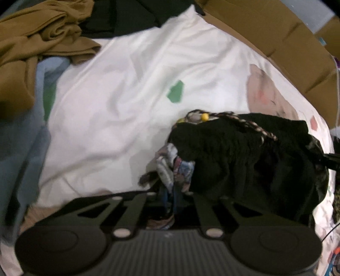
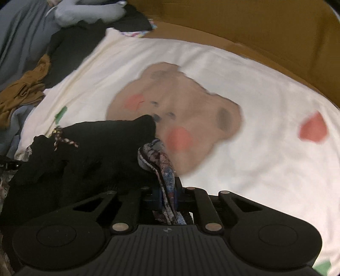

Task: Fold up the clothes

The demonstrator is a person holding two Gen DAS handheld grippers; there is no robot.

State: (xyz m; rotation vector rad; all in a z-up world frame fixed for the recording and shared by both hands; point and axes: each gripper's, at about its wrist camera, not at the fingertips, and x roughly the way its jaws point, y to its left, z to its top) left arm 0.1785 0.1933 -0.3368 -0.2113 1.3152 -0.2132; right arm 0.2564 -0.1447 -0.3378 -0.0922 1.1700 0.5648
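Note:
A black knit garment (image 1: 244, 157) with a patterned multicolour lining and a braided cord with a yellow bead (image 1: 204, 116) lies bunched on a white sheet (image 1: 119, 102) printed with a bear face (image 2: 174, 110). My left gripper (image 1: 170, 203) is shut on the garment's patterned edge (image 1: 178, 169) at its left end. In the right wrist view the same black garment (image 2: 85, 159) spreads to the left. There my right gripper (image 2: 167, 191) is shut on a strip of the patterned lining (image 2: 157, 157).
Crumpled mustard-brown clothes (image 1: 38, 36) and a pale blue cloth (image 1: 27, 118) lie at the left, dark clothing (image 1: 123, 17) behind. Brown cardboard (image 1: 276, 36) borders the sheet on the far right. Grey and pale blue clothes (image 2: 27, 27) pile at the far left in the right wrist view.

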